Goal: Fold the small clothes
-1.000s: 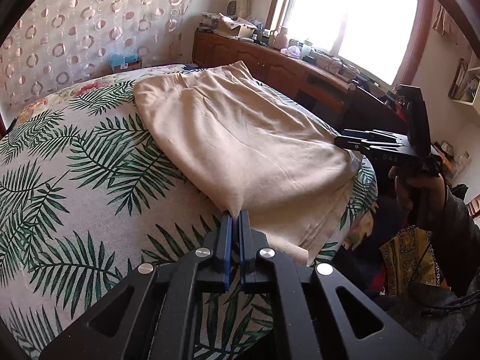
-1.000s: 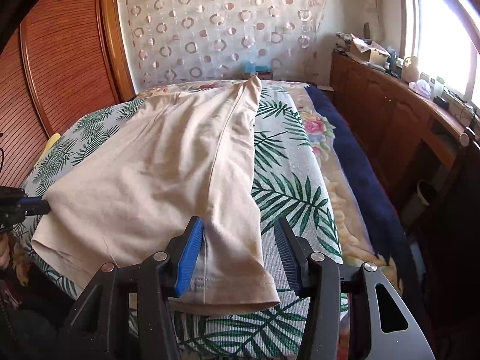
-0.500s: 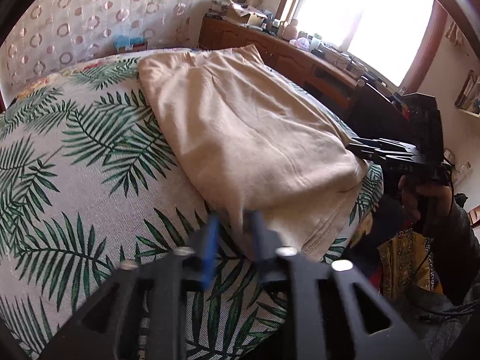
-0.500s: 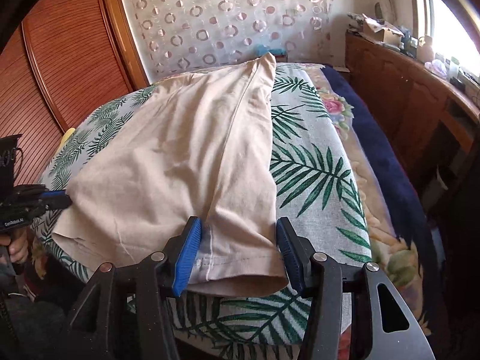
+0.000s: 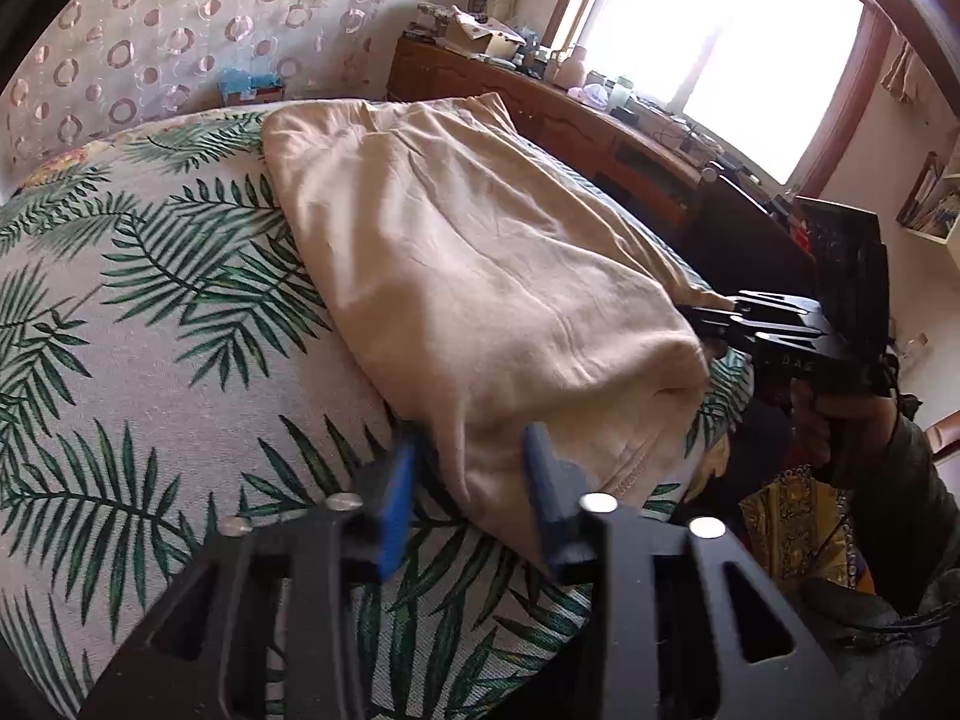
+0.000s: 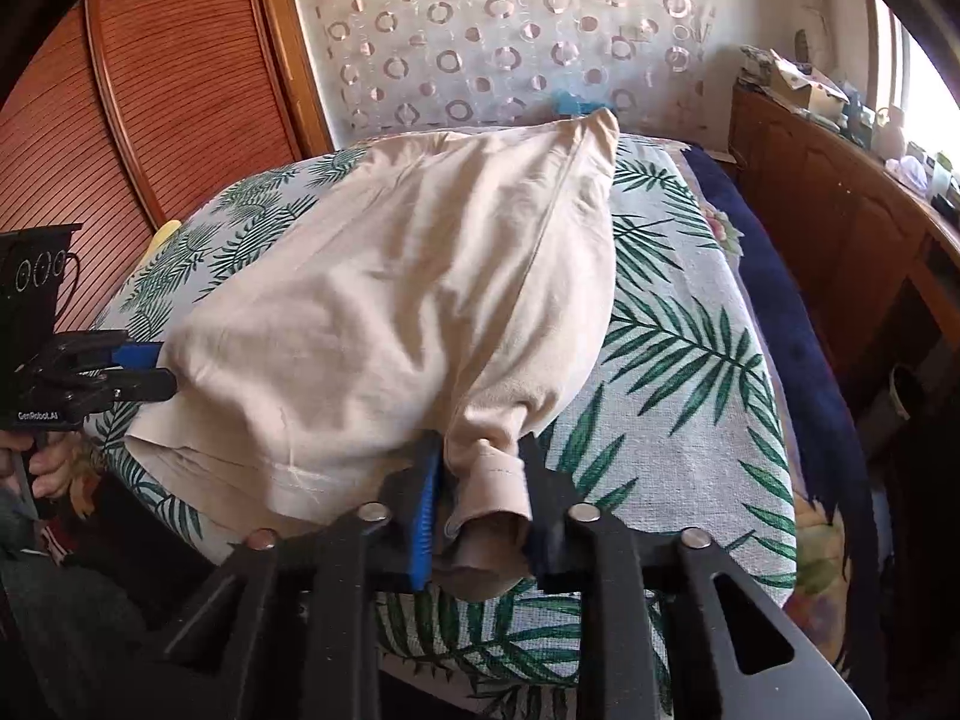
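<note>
A bed [image 5: 120,312] under a cover printed with green palm fronds fills most of both views. On it lies the beige garment [image 5: 468,276], a soft, matt cloth with shallow creases and a long seam running away from the right tongs. It stretches from the tongs at the near edge of the bed toward the far wall with its ring-patterned curtain [image 6: 510,36]. Its near hem is stitched and bunches up where it is gathered.

The left gripper [image 5: 471,480] straddles the near left corner, its jaws closing with a thick fold of cloth between the blue pads. The right gripper [image 6: 480,501] is closing too, squeezing the near right corner into a narrow roll between its fingers.
</note>
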Demonstrator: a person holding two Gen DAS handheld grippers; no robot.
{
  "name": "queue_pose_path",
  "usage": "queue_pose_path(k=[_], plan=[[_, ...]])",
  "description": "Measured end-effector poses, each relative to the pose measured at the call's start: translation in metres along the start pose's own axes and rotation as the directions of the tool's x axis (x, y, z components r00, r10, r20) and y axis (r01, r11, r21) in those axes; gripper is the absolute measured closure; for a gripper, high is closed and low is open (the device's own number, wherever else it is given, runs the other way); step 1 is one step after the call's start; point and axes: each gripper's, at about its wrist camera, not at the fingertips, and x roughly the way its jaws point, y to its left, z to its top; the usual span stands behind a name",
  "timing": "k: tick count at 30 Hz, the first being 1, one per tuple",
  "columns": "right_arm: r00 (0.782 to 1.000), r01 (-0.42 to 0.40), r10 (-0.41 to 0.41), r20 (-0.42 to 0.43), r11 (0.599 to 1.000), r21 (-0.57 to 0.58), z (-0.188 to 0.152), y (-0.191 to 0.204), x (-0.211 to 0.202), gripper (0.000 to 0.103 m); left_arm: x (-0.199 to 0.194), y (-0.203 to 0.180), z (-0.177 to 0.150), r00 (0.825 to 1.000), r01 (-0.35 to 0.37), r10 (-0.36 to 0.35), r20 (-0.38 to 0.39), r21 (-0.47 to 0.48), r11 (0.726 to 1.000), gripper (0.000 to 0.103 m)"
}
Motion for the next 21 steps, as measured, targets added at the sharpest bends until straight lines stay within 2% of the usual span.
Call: queue_pose_path(k=[2,8,13,18,21], plan=[[1.000,-0.017,0.017,0.006,1.000,0.003,-0.001,-0.001,0.001,0.089,0.000,-0.001,0.000,1.000,-0.008,0.008,0.001,0.004,1.000,0.099],[0.993,-0.026,0.021,0.114,0.999,0.042,0.000,-0.006,-0.024,0.092,-0.032,-0.004,0.014,0.993,0.003,-0.004,0.121,0.005,1.000,0.099],[0.977,-0.025,0.020,0.210,0.999,0.023,0.014,-0.001,-0.048,0.093,-0.051,-0.005,0.031,0.985,-0.001,-0.003,0.171,0.023,1.000,0.099],[0.970,-0.032,0.032,0.240,0.999,-0.003,0.025,0.002,-0.053,0.093,-0.062,0.002,0.046,0.977,-0.001,-0.001,0.212,0.007,1.000,0.099],[0.969,-0.019,0.022,0.247,1.000,-0.017,0.036,0.001,-0.052,0.093,-0.066,0.005,0.066,0.972,-0.005,0.001,0.236,0.019,1.000,0.099]])
